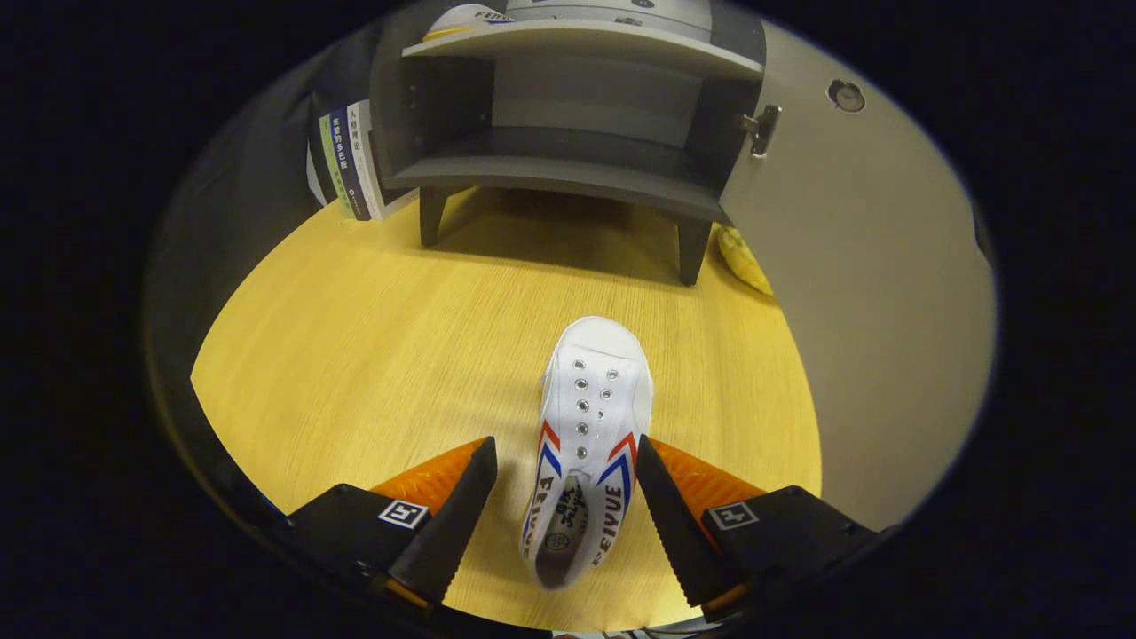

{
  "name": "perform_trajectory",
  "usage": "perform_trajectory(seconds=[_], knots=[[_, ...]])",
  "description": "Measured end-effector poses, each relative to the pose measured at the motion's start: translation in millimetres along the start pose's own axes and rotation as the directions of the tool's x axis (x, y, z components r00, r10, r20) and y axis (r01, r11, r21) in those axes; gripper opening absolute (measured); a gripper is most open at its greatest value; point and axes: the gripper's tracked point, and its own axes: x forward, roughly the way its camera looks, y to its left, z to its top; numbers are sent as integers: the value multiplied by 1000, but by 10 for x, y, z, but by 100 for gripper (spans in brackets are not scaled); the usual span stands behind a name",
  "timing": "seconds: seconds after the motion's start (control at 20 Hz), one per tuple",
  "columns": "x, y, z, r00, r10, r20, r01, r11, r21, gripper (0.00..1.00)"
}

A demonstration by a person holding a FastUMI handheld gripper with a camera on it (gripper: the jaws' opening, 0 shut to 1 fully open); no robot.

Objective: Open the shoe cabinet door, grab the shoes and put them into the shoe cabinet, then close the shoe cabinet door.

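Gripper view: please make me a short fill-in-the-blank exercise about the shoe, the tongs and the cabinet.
1. The white shoe lies ____ the fingers of the tongs.
2. The tongs are ____, not pressing the shoe.
3. The cabinet door is ____.
4. The shoe's toe points toward the ____.

Missing words: between; open; open; cabinet

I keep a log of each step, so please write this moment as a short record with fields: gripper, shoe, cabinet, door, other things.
gripper: gripper open, one finger on each side of the shoe, not pressing it
shoe: white canvas sneaker on the wooden table, toe toward the cabinet
cabinet: grey shoe cabinet, lower shelf bare, another shoe on top
door: cabinet door swung open
other things: books beside the cabinet; yellow object near its leg
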Motion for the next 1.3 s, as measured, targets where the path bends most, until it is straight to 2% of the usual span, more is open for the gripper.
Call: perform_trajectory(seconds=[0.15,0.4,0.45,0.65,0.7,0.8,0.85,1.1,1.3], knots=[[201,70,-13,998,37,-41,-39,998,-42,98],[339,-5,-96,997,-32,-73,22,991,-134,89],[349,-83,-102,995,-62,-74,49,986,-159,82],[342,-65,-97,993,-62,-105,46,988,-145,56],[352,-15,-93,993,-38,-107,23,991,-133,52],[349,-7,-109,992,-50,-112,36,991,-127,23],[312,-32,-100,992,-58,-109,43,990,-134,23],[328,19,-133,992,2,-125,-6,1000,-28,5],[157,46,-10,996,-19,-82,17,1000,-22,4]])
